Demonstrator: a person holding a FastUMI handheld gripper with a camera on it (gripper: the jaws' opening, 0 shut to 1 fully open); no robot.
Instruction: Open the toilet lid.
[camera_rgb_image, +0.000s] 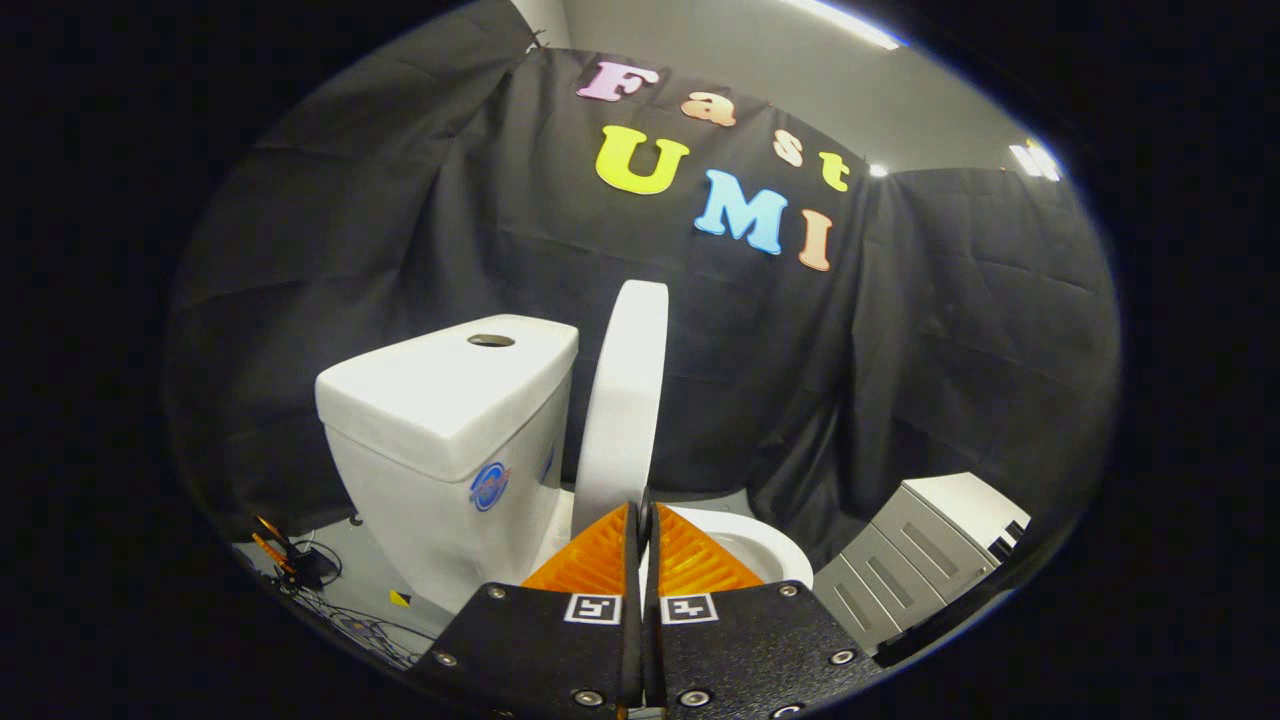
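Note:
A white toilet stands just ahead of my fingers. Its lid (625, 395) is raised, upright and edge-on, leaning near the white tank (440, 400). Right of the lid, part of the bowl rim (765, 545) shows below it. My gripper (641, 512) sits low in front of the lid's lower edge. Its two orange fingers (590, 565) are pressed together with only a thin slit between them and nothing held.
A grey drawer cabinet (925, 550) stands to the right of the bowl. Cables and a small orange tool (290, 560) lie on the floor left of the tank. Black cloth walls close in the booth behind the toilet.

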